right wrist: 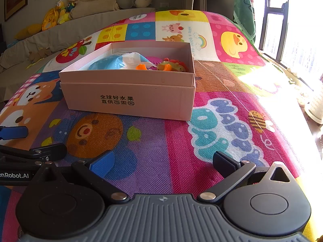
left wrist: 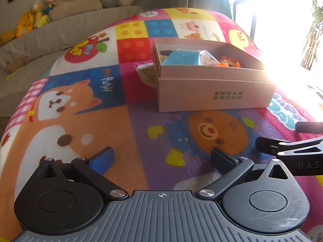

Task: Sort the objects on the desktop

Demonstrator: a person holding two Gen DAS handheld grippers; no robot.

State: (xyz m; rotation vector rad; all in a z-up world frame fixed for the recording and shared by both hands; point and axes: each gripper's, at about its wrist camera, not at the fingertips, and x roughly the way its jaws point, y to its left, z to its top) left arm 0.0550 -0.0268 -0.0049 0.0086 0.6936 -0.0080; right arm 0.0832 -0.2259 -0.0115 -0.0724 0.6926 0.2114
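A pink cardboard box (left wrist: 214, 92) with green lettering stands on the colourful play mat (left wrist: 113, 133). It holds a blue and white packet (left wrist: 181, 57) and orange toys (left wrist: 229, 62). In the right wrist view the box (right wrist: 129, 98) shows the packet (right wrist: 119, 61) and an orange and green toy (right wrist: 171, 65). My left gripper (left wrist: 161, 159) is open and empty, low over the mat in front of the box. My right gripper (right wrist: 161, 161) is open and empty, in front of the box and to its right. Each gripper shows at the edge of the other's view.
A grey sofa (right wrist: 84, 26) with plush toys (right wrist: 60, 14) and cushions lies behind the mat. A window (right wrist: 282, 24) with strong glare is on the right, with a white pot (right wrist: 315, 109) beside the mat's right edge.
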